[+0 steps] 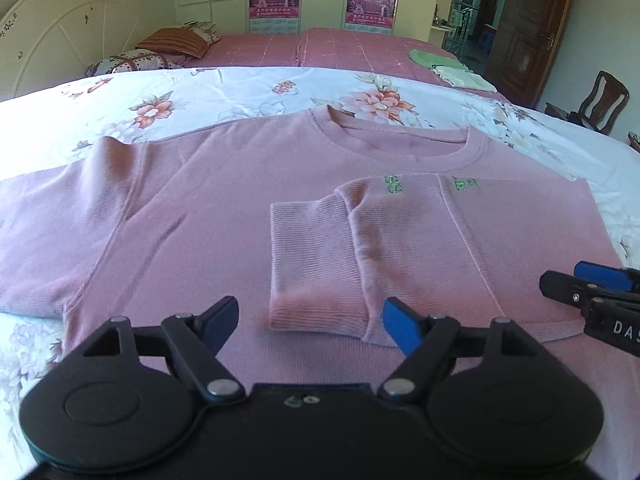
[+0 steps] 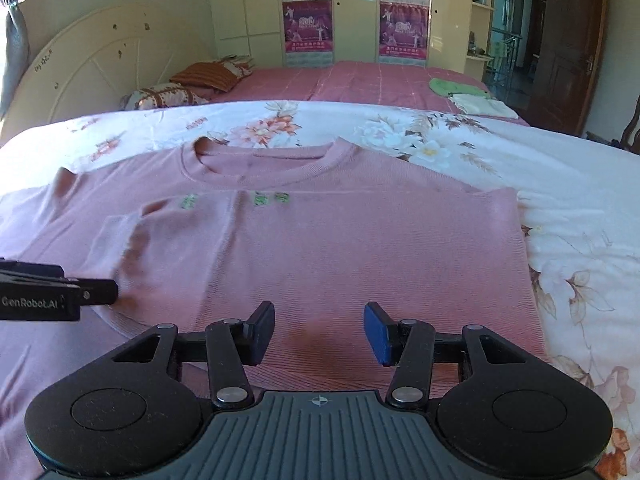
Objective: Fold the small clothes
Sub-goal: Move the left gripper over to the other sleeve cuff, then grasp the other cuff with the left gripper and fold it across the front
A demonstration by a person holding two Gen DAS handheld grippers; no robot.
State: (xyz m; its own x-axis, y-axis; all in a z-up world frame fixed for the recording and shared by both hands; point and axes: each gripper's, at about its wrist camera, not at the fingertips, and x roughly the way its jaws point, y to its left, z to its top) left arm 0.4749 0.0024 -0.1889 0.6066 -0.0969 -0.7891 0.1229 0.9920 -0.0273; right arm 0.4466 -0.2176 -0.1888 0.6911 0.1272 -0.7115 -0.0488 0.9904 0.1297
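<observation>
A pink sweatshirt [image 1: 224, 216] lies flat, neck away from me, on a floral bedsheet [image 1: 248, 92]. Its right side is folded inward, and that sleeve lies doubled on top with the ribbed cuff [image 1: 312, 264] toward me. The left sleeve [image 1: 48, 232] is spread out sideways. My left gripper [image 1: 312, 320] hovers open just in front of the cuff, nothing between its fingers. My right gripper [image 2: 320, 332] stands open over the folded right part of the sweatshirt [image 2: 340, 248], gripping nothing. Each gripper shows at the edge of the other's view: right gripper [image 1: 568, 282], left gripper [image 2: 104, 292].
Beyond the floral sheet is a pink checked bedcover [image 1: 320, 48] with folded green and white clothes [image 1: 444, 64] at its right and pillows [image 1: 172, 44] by a white headboard [image 1: 60, 36]. A wardrobe, a brown door [image 1: 532, 32] and a wooden chair [image 1: 600, 100] stand behind.
</observation>
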